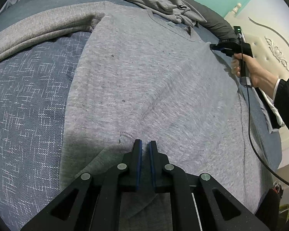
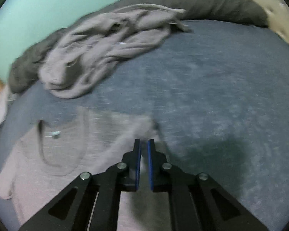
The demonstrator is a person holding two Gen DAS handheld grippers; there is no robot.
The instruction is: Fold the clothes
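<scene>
Blue-grey bedding (image 1: 25, 100) with a pale crosshatch weave covers the bed in the left wrist view, and a light grey sweater (image 1: 144, 80) lies spread flat across it, neckline toward the far side and 1 sleeve stretched off to the left. Behind it sits a crumpled grey garment (image 1: 160, 2) against a dark grey rolled blanket (image 1: 217, 24), with a teal wall and a cream padded headboard (image 1: 269, 46) beyond. At the bottom, the left gripper (image 1: 145, 144) has its blue-padded fingers (image 1: 138, 154) drawn narrow, pinching a raised pleat of the sweater at its near edge. On the right, a hand (image 1: 248, 67) in a dark sleeve holds the right gripper (image 1: 213, 47), whose tip sits on the sweater's shoulder corner; a black cable trails down from it.

From the right wrist view, which is blurred, the same bedding (image 2: 221, 96) fills the right half and the sweater (image 2: 57, 163) lies at lower left, its collar curve visible. The right gripper (image 2: 144, 144) shows its fingers (image 2: 137, 157) closed to a narrow slit, with a ridge of the sweater's corner fabric gathered between them. The crumpled grey garment (image 2: 106, 44) lies farther back, against the dark blanket (image 2: 212, 3).
</scene>
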